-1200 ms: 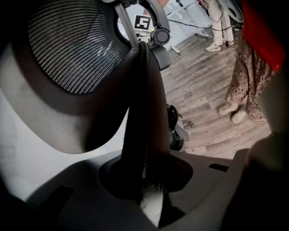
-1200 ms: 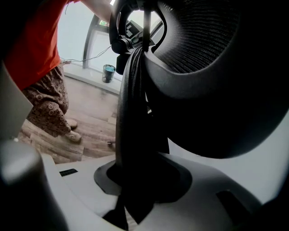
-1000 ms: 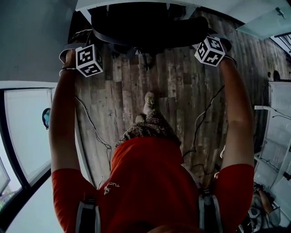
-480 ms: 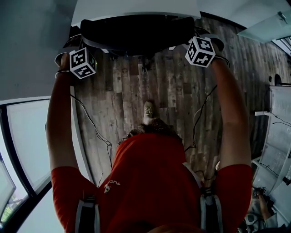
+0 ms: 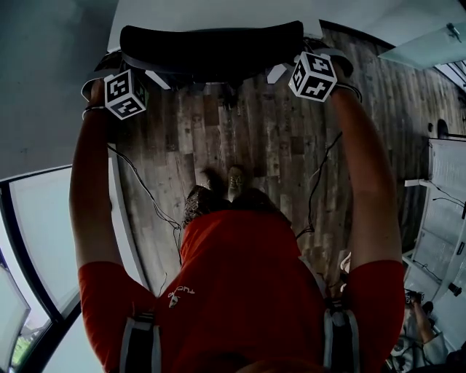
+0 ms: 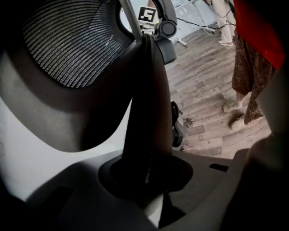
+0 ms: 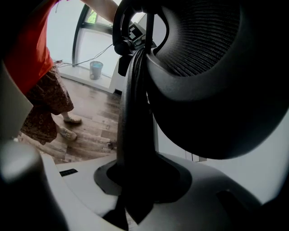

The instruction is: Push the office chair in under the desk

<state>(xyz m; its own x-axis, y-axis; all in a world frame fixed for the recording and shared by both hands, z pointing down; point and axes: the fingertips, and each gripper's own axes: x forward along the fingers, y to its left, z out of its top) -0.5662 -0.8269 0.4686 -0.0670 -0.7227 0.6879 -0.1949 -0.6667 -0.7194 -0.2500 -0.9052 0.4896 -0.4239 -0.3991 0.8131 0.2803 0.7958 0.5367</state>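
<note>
Since a second ago you have driven the office chair [image 5: 211, 49] forward. Its dark backrest now sits higher in the head view, tucked against the edge of the white desk [image 5: 218, 12], with less of the seat showing than before. Both marker cubes have travelled up with it and spread a little wider: the left cube [image 5: 124, 95] and the right cube [image 5: 313, 76]. You have also stepped after the chair. Earlier one shoe showed ahead of your skirt, and now two do, the right shoe [image 5: 234, 179] slightly ahead of the left shoe [image 5: 195, 198] on the plank floor [image 5: 277, 138].

Your left arm [image 5: 89, 189] and right arm [image 5: 364, 175] are both stretched nearly straight out in front of you, one at each end of the backrest.

Your left gripper [image 6: 146, 180] has its jaws pinched on the backrest's dark side rim [image 6: 146, 103], which rises straight out from between them beside the mesh panel [image 6: 72, 40]. Your right gripper [image 7: 135, 180] is clamped the same way on the opposite rim [image 7: 135, 103].

By count there are one chair, one desk, two grippers, two marker cubes and two shoes. Two cables also trail down across the floor, the left cable [image 5: 145, 195] and the right cable [image 5: 317, 182].
</note>
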